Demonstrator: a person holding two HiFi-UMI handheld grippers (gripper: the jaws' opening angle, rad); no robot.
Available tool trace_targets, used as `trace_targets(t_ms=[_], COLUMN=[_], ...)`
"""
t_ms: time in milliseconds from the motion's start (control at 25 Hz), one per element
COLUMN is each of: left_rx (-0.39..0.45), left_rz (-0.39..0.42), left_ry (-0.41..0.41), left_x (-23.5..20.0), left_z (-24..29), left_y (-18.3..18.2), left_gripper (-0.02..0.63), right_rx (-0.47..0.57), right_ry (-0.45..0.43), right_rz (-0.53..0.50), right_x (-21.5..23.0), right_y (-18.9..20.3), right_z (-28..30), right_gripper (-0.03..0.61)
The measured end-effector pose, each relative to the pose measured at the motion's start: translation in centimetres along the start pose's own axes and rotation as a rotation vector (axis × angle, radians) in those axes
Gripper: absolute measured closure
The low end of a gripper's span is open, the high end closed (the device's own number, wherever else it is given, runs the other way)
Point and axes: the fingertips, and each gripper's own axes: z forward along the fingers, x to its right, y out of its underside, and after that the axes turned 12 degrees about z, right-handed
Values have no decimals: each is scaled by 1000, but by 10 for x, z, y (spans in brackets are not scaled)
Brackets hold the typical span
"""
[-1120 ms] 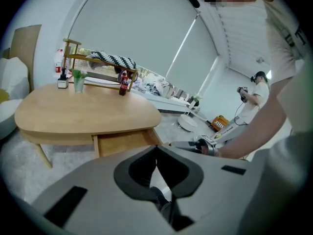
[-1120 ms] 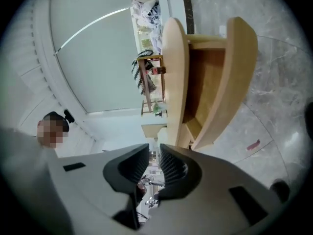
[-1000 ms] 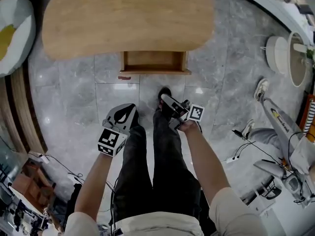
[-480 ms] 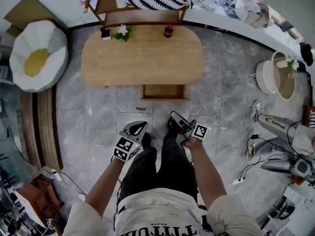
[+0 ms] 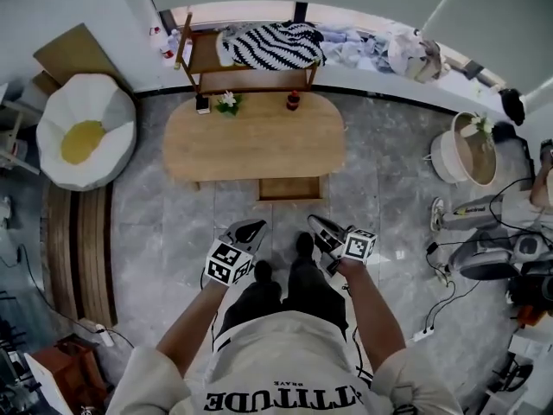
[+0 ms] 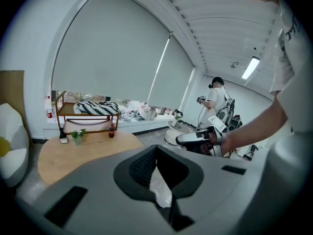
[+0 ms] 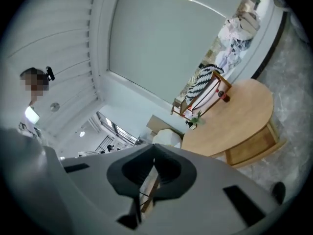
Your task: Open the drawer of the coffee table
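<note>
The drawer [image 5: 292, 188] stands pulled out of the coffee table [image 5: 255, 137], an open wooden box at twelve o'clock ahead of me. Since a second ago both have shrunk away below as I rose. My left gripper [image 5: 248, 230] hangs at the drawer's seven o'clock, clenched and empty. My right gripper [image 5: 320, 226] hangs at five o'clock, also clenched on nothing. Both point tableward.

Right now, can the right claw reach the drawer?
Probably not without stepping in: the right claw hangs shut and empty, well short of the open drawer, though only bare floor lies between.
</note>
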Motion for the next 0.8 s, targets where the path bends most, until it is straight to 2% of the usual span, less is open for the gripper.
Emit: trace_targets(t_ms=[320, 480, 600, 800], left_rx=[33, 62, 85, 124], left_rz=[11, 24, 31, 47], left_ry=[-3, -13, -29, -72], left_x=[19, 35, 47, 60], left_z=[-63, -82, -95, -111], left_y=[-26, -42, -55, -74], left_gripper=[594, 594, 594, 594], right_rx=[58, 37, 45, 123], right_ry=[148, 219, 245, 273], right_rz=[-245, -385, -469, -596], right_x=[-69, -94, -118, -149], right_y=[8, 17, 16, 1], right_z=[-31, -54, -73, -105], right_gripper=[560, 560, 560, 560])
